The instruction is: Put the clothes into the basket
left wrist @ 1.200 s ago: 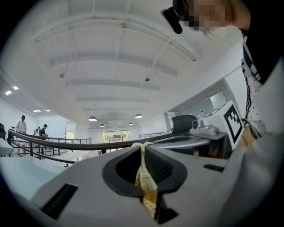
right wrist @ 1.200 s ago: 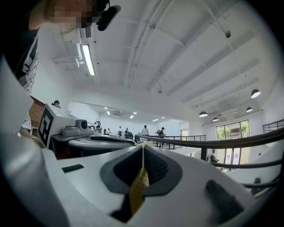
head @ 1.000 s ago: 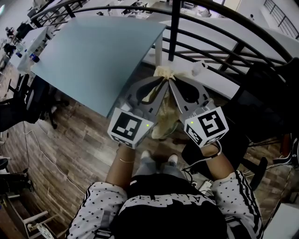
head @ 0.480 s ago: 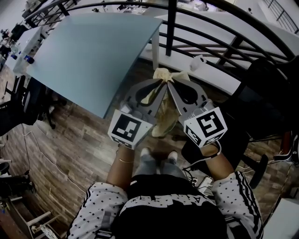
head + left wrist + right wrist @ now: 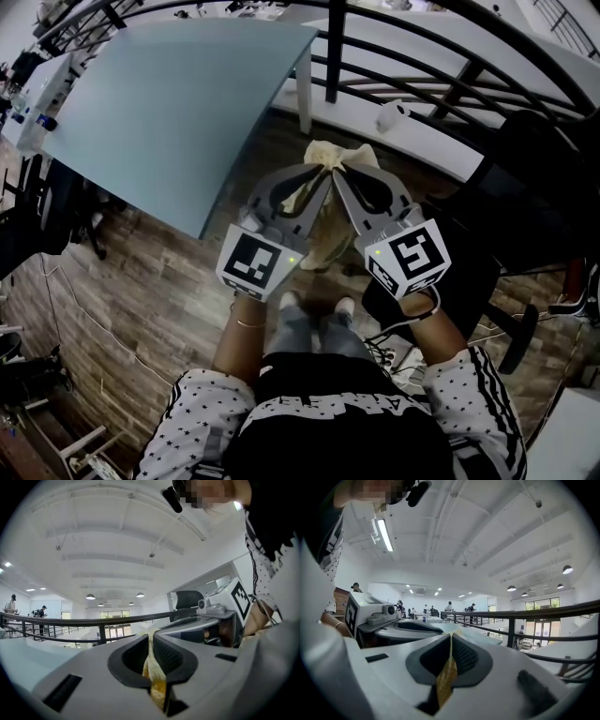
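A pale yellow cloth (image 5: 324, 155) is pinched at its top by both grippers side by side. The rest of it hangs down between them (image 5: 323, 234) above the wooden floor. My left gripper (image 5: 322, 175) is shut on the cloth, which shows as a yellow strip (image 5: 153, 670) squeezed between its jaws. My right gripper (image 5: 338, 175) is likewise shut on it, with a thin fold of cloth (image 5: 447, 676) between its jaws. Both grippers point roughly level, tips almost touching. No basket is in view.
A light blue table (image 5: 169, 103) stands at the upper left, with one corner close to the cloth. A black railing (image 5: 412, 66) curves across the back, with a white ledge (image 5: 441, 150) under it. A black office chair (image 5: 487, 244) is at the right. People's feet (image 5: 314, 305) stand below the cloth.
Both grippers have sunk a little together with the cloth held between them. The grip of each has not changed.
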`<state>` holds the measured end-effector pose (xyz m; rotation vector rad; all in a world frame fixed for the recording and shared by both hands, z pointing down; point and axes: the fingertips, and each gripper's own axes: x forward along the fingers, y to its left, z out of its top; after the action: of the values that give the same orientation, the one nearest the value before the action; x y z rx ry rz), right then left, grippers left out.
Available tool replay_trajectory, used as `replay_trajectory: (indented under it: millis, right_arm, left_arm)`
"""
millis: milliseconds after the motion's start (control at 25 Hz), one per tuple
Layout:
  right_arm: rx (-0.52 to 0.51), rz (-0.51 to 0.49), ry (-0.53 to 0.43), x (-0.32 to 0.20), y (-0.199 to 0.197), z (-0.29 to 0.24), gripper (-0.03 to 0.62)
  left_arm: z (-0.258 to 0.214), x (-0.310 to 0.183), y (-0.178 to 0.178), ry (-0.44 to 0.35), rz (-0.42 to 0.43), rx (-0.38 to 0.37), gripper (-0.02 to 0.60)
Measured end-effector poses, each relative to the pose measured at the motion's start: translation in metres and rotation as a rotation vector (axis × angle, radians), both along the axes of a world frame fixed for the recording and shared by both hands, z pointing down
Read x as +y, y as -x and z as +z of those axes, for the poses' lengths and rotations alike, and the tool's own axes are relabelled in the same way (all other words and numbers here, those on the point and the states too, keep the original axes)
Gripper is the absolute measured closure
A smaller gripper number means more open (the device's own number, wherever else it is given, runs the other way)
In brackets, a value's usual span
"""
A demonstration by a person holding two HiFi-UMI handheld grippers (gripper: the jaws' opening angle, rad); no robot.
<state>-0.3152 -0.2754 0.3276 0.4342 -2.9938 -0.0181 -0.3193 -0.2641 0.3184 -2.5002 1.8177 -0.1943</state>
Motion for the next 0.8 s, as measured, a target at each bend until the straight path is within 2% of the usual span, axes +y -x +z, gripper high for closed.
replay_trajectory:
  millis: [800]
  right_arm:
    - [0.085,0.007,0.038,-0.008,0.009,0.046,0.563]
  left_arm:
    - [0.048,-0.01,0.01,0.075,0.016,0.019,0.543]
